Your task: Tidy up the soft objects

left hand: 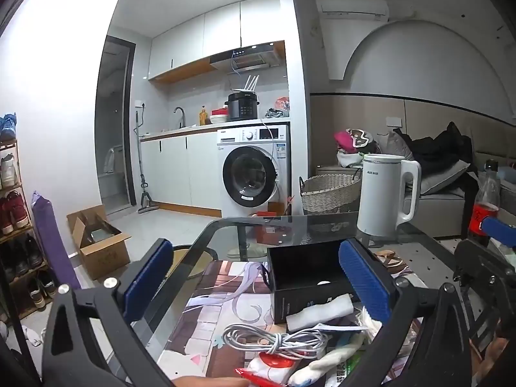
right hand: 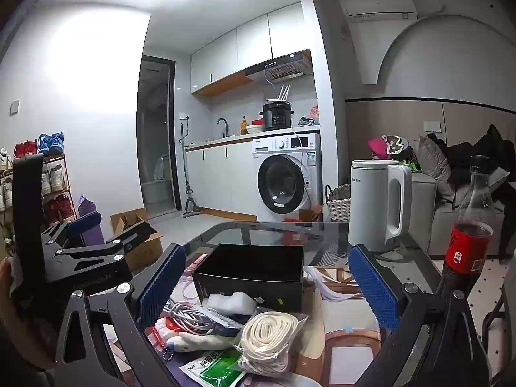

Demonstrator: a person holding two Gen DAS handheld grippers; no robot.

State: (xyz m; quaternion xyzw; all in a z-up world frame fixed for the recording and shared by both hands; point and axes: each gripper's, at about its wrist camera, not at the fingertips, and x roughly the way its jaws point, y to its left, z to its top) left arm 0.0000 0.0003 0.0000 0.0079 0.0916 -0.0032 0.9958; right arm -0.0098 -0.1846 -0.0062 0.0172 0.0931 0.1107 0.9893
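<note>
**A:** Start with the heap. Your soft things lie in a loose pile on the patterned mat (right hand: 348, 338), right in front of the open black box (right hand: 254, 274): a bagged coil of cream rope (right hand: 267, 335), a white foam piece (right hand: 230, 301) leaning on the box's front wall, a bundle of white cable (left hand: 274, 342), a green sachet (right hand: 216, 367) and some soft packets under them.

**B:** And the box is where you want them?

**A:** That is my guess; it stands open and looks empty, and it is just behind the pile. Take one piece at a time. The rope coil lies on top and nearest your right side, so I would begin there: come down over its middle, close across the bag, lift clear of the cable before you carry it.

**B:** What of the cable?

**A:** Watch it. Its loops lie against the other pieces and may drag them along. Steady the box with the other tool if it slides on the mat.

**B:** How do your tongs stand?

**A:** Your left gripper (left hand: 258, 277) is spread wide, holding nothing, its blue pads hanging over the mat and the box without touching them. Your right gripper (right hand: 267, 285) is equally wide and empty, framing the box and the pile. The kettle (right hand: 377, 203) and the cola bottle (right hand: 471, 225) stand close by on the glass table (right hand: 325, 232); keep your right elbow away from them.
</note>
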